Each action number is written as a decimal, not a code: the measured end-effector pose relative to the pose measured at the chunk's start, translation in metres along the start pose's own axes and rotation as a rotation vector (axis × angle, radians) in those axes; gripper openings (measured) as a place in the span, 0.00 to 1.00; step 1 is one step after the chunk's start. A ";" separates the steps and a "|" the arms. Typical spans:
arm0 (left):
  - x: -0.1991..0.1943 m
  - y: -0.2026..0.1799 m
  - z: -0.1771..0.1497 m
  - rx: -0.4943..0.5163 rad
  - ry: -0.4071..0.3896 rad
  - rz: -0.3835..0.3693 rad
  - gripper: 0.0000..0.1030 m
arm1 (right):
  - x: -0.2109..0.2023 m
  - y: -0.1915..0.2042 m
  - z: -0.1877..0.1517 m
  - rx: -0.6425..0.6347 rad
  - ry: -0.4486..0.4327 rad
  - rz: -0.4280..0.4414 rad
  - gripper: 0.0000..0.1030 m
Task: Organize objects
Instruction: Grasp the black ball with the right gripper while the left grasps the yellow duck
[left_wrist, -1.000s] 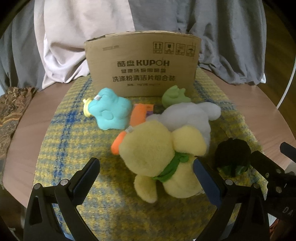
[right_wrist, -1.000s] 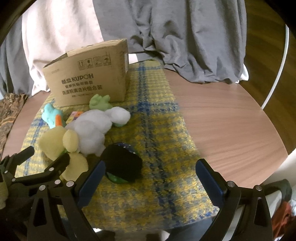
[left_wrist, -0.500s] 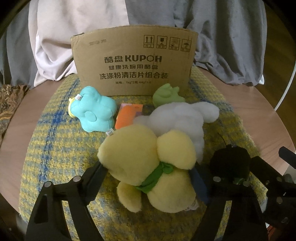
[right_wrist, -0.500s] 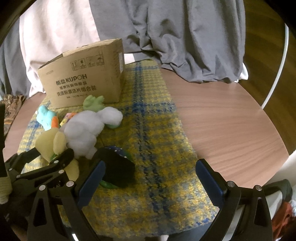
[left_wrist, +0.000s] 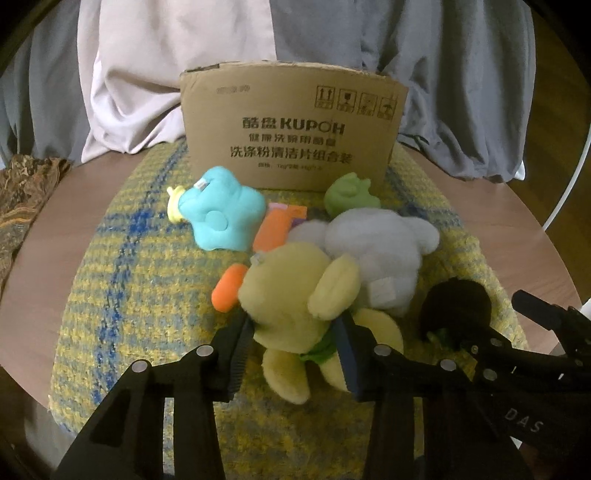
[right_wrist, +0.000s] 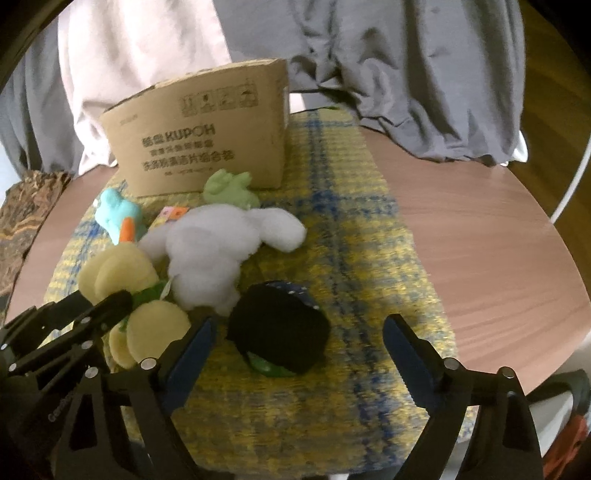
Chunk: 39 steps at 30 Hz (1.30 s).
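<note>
A yellow plush duck with an orange beak and green scarf lies on the yellow plaid mat. My left gripper is shut on its neck; the duck also shows in the right wrist view. A white plush lies against it, also seen in the right wrist view. A black and green toy sits between the fingers of my open right gripper. A cardboard box stands at the back.
A turquoise star plush, an orange block and a green frog toy lie before the box. The mat covers a round wooden table. Grey and white cloth hangs behind.
My left gripper moved forward and closed on the yellow duck's neck. My right gripper moved closer to the black and green toy and stays open.
</note>
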<state>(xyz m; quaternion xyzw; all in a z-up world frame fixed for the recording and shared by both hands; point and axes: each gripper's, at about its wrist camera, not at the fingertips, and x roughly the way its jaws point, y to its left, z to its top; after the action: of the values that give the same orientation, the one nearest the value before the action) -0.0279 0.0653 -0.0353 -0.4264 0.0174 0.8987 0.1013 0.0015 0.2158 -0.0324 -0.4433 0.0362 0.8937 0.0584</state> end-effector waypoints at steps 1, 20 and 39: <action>0.000 0.001 -0.001 -0.001 0.001 0.001 0.39 | 0.001 0.001 -0.001 -0.003 0.002 0.000 0.88; -0.006 0.007 -0.009 -0.021 -0.022 -0.012 0.32 | 0.006 0.010 -0.007 -0.019 0.004 0.026 0.58; -0.021 0.013 -0.005 -0.038 -0.051 -0.024 0.26 | -0.021 0.011 -0.001 -0.020 -0.067 0.021 0.58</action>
<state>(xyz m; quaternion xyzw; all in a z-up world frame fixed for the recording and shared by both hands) -0.0135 0.0482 -0.0236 -0.4055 -0.0072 0.9081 0.1043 0.0136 0.2034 -0.0165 -0.4135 0.0300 0.9089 0.0459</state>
